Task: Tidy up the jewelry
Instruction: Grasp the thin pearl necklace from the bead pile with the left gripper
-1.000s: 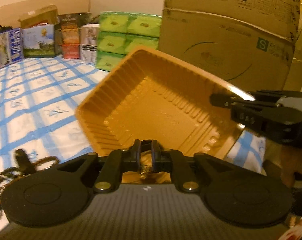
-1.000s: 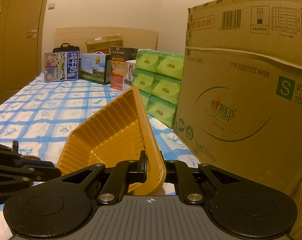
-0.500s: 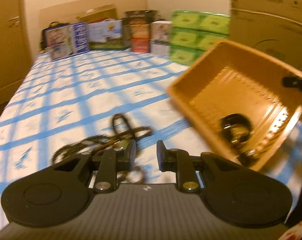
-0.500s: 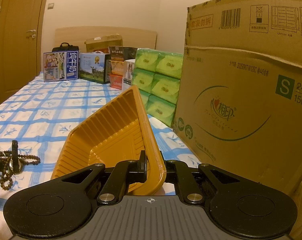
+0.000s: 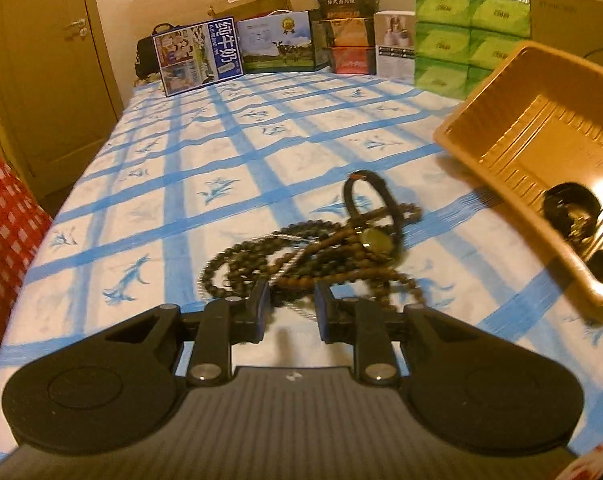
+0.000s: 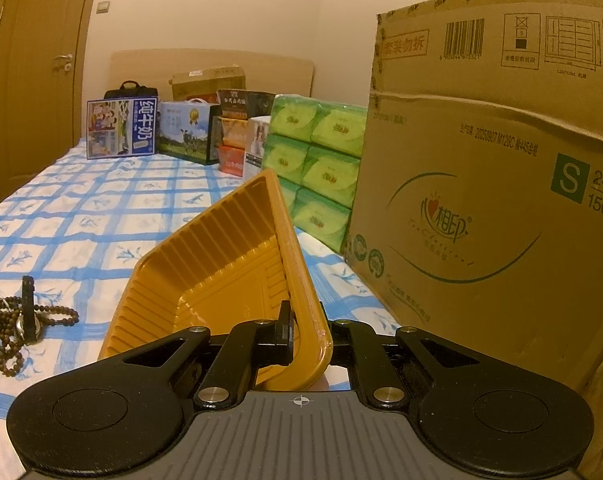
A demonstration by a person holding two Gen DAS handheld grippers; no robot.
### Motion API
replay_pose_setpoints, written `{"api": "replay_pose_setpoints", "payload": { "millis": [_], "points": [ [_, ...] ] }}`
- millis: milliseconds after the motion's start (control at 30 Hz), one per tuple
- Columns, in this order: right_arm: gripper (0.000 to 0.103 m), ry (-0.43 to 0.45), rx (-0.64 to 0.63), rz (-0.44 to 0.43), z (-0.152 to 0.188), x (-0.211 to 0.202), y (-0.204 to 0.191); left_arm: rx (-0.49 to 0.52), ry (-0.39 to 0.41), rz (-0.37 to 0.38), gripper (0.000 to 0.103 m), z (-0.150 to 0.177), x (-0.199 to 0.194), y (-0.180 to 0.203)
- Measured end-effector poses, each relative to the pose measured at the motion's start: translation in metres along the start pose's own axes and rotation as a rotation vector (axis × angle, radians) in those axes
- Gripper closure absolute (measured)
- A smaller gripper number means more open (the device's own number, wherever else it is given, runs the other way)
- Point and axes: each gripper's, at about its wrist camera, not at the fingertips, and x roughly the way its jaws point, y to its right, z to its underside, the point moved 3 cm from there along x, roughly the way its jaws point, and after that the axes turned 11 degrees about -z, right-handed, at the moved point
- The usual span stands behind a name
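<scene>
The left claw [image 5: 288, 316] hangs low over the bed [image 5: 173, 168] with its fingers spread and nothing between them. Just beyond its tips lies a tangled heap of bead necklaces [image 5: 301, 252] on the blue-checked sheet, with a wristwatch [image 5: 375, 220] resting on top, its dark strap standing up in a loop.

The right claw [image 6: 307, 338] is pinching the near rim of an orange plastic tray [image 6: 221, 264], holding it tilted so that its far corner rises. From the left wrist view the tray [image 5: 513, 140] sits to the right of the bead heap, apart from it, and a dark bracelet-like piece [image 5: 569, 210] lies in its lower corner; its details are too blurred to tell.

A large cardboard box [image 6: 493, 184] stands at the right, stacked green tissue packs [image 6: 321, 164] beside it, and a milk carton box [image 6: 121, 128] at the head of the bed.
</scene>
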Motion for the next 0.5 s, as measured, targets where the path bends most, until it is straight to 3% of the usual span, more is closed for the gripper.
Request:
{"api": "replay_pose_setpoints", "payload": {
  "millis": [233,500],
  "points": [
    [0.095,-0.001,-0.001,0.001,0.000,0.000,0.000,0.119,-0.017,-0.050,0.079,0.005,0.020,-0.011],
    [0.095,-0.004,-0.005,0.004,0.000,0.002,0.001,0.257,0.020,-0.004,0.079,0.003,0.028,-0.012]
  ]
}}
